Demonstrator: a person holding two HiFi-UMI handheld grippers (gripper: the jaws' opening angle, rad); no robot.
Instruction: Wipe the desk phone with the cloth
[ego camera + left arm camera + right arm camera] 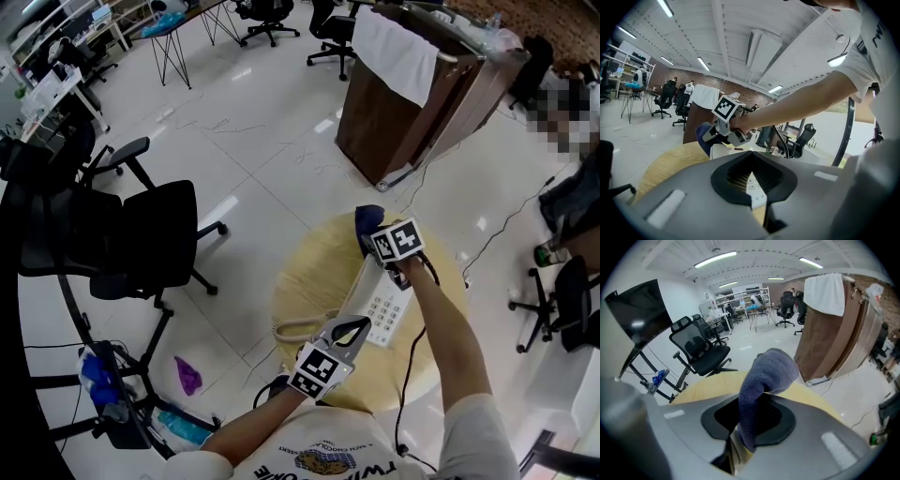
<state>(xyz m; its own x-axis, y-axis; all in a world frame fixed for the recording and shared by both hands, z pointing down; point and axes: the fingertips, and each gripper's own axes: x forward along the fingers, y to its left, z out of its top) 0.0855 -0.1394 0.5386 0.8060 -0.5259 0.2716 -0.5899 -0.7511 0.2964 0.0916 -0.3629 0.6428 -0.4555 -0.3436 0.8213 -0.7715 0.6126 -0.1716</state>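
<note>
Round wooden table (305,272). Right gripper (373,239) clamped on soft, limp cloth (367,217) at desk phone (382,314) far end; left gripper (349,330) closed, empty. Phone light, likely slides; brace base.

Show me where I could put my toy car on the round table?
The bare wood on the left side of the table is free, between its rim and the desk phone, beyond the coiled cord. The right side is crowded: the phone, the cloth in the right hand-held gripper, and the left hand-held gripper.
</note>
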